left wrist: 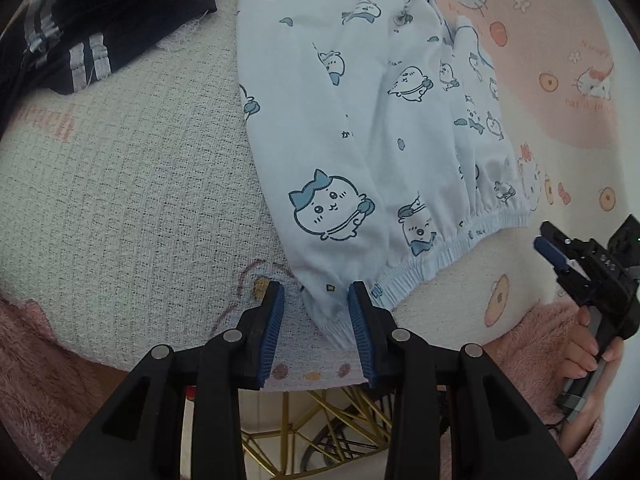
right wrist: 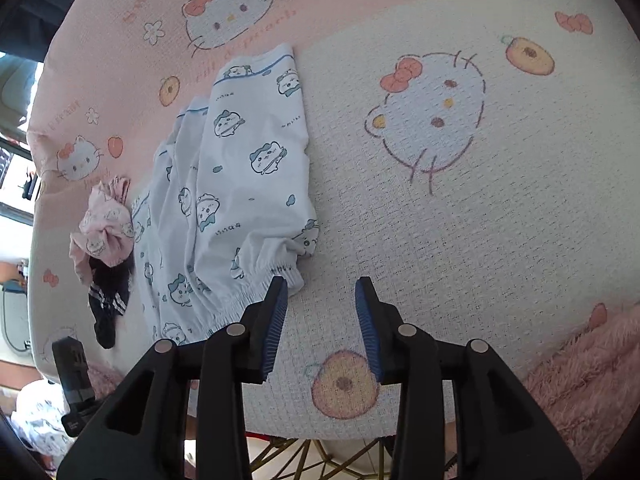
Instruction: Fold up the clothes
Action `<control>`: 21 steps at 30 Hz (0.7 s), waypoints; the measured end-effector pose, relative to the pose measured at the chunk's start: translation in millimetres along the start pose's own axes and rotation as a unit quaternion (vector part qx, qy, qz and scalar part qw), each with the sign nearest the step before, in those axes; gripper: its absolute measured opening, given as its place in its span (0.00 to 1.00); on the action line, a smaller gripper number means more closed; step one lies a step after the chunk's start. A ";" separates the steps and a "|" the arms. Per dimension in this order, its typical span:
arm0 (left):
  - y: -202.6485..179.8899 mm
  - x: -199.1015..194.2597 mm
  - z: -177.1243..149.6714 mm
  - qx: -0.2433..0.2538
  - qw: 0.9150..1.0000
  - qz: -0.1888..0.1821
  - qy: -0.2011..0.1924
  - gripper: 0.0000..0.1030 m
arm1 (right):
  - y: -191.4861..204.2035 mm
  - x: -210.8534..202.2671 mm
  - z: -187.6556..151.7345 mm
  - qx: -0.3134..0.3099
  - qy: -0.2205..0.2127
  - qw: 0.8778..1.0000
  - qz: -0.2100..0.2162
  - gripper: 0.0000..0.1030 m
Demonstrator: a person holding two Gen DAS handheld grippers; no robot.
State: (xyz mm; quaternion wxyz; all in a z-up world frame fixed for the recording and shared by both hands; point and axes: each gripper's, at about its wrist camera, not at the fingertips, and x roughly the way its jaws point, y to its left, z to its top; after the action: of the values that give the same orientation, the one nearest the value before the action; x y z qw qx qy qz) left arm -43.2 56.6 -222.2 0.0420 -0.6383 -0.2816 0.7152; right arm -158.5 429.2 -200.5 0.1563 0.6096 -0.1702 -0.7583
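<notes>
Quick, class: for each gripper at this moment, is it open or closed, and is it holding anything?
Left gripper: open, fingers either side of the pale blue pyjama trousers cuff, not clamped.
Right gripper: open, holding nothing, over the bare tablecloth.

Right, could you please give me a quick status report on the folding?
Left hand-held gripper open, straddling pajama pants cuff. Right hand-held gripper open, empty, beside the waistband. Pants lie partly folded. Dark garment off aside, not obstructing.
</notes>
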 end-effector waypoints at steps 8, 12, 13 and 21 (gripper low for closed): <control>-12.5 6.0 -7.0 0.029 0.999 0.018 -0.004 0.15 | 22.0 54.6 3.7 -0.023 0.039 0.999 -0.016 0.32; -20.5 -2.5 -7.1 0.048 0.997 0.050 -0.033 0.12 | 30.2 53.2 -4.6 -0.053 0.033 0.994 -0.086 0.11; -22.0 -5.8 -6.6 0.051 0.996 0.056 -0.041 0.12 | 29.1 51.5 -7.5 -0.054 0.034 0.993 -0.096 0.05; 4.3 -15.4 -12.9 0.008 1.000 -0.002 -0.018 0.14 | 7.6 22.3 -11.9 0.004 0.002 1.000 0.013 0.18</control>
State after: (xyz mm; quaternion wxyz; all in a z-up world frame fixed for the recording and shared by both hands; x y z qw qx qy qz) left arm -27.0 51.0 -210.8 0.0431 -0.6245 -0.2780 0.7286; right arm -151.3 411.7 -219.0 0.1645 0.6098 -0.1807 -0.7540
